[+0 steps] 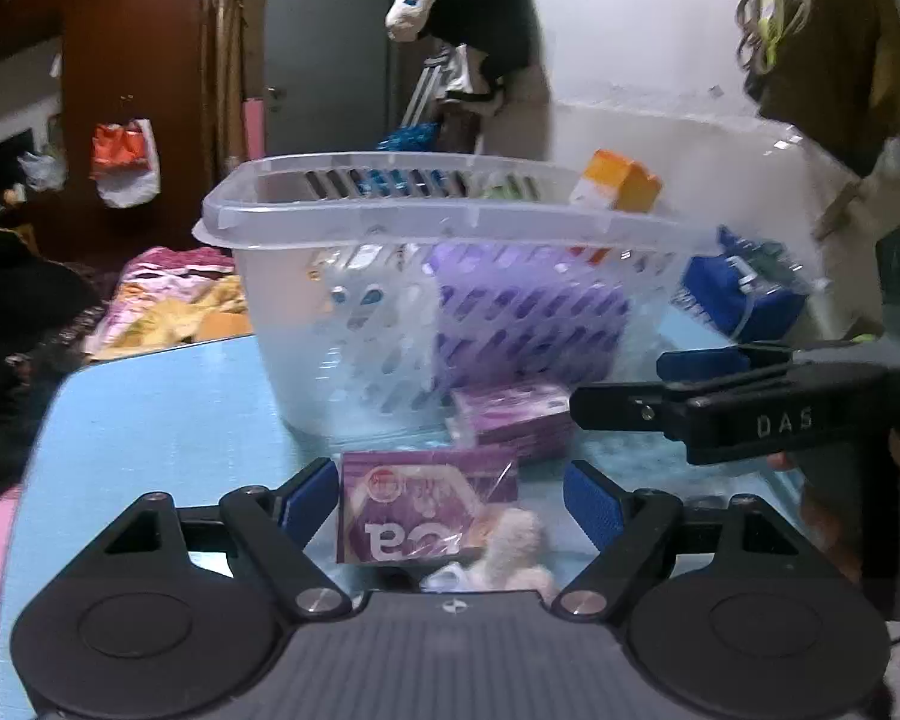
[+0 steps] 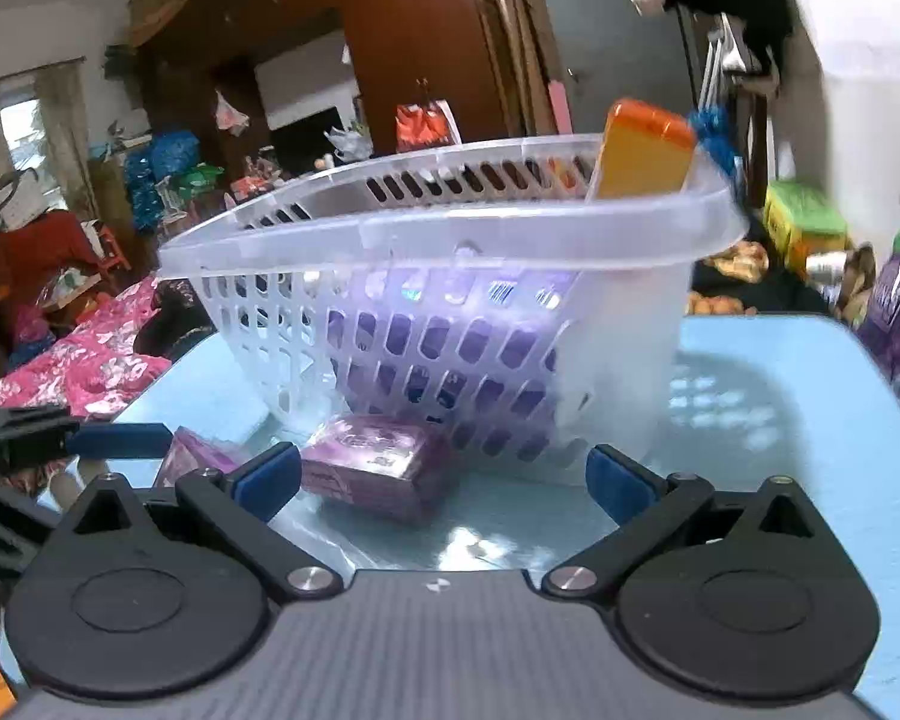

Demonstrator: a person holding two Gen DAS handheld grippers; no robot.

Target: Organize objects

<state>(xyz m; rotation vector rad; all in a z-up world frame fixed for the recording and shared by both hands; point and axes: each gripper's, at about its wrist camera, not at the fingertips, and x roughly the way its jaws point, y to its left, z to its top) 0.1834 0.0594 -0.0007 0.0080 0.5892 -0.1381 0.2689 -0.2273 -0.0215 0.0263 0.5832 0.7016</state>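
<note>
A clear plastic basket (image 1: 450,222) with slotted walls stands on the light blue table (image 1: 168,414). Inside it a purple box (image 1: 528,318) shows through the slots, and an orange and white carton (image 1: 621,183) leans against the far corner, sticking up above the rim.

The left gripper (image 1: 450,504) is low over the table with its jaws open wide. Between them lies a purple packet (image 1: 420,510) wrapped in clear film, flat on the table; the blue pads stand clear of it on both sides. A small white fluffy thing (image 1: 510,546) lies just beside the packet, near the camera.

The right gripper (image 2: 444,480) also has its jaws spread wide, holding nothing. A second purple packet (image 2: 378,471) lies on the table just in front of its left pad, close against the foot of the basket; whether the pad touches it cannot be told. In the left wrist view this gripper reaches in from the right, level with that packet. A blue pouch (image 1: 744,294) sits on the table beyond the basket.
</note>
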